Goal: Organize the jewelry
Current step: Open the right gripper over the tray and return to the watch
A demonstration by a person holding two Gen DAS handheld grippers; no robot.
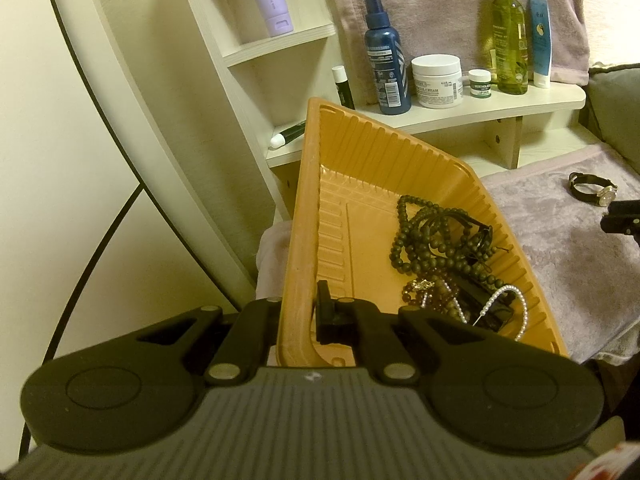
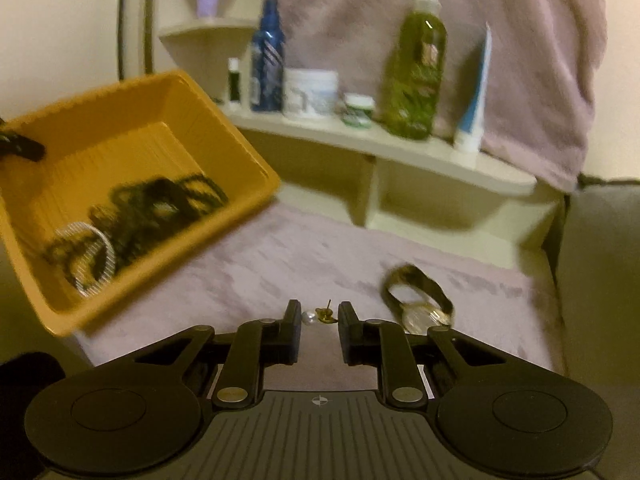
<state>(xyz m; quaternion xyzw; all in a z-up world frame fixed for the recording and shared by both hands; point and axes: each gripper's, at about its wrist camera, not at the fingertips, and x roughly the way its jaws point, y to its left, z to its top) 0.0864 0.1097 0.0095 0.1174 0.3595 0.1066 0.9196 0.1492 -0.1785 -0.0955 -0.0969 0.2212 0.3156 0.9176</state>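
My left gripper is shut on the near rim of an orange ribbed tray, holding it tilted above the lilac cloth. Dark bead strings and a pearl bracelet lie heaped in the tray's low corner. My right gripper holds a pearl stud earring with a gold back between its fingertips, just above the cloth. A gold-cased watch with a dark strap lies on the cloth to its right. The tray hangs blurred at the left of the right wrist view.
A pale shelf behind the cloth carries a blue spray bottle, a white cream jar, a small jar, a green bottle and a tube. A towel hangs behind. A grey cushion borders the right side; a cable runs at left.
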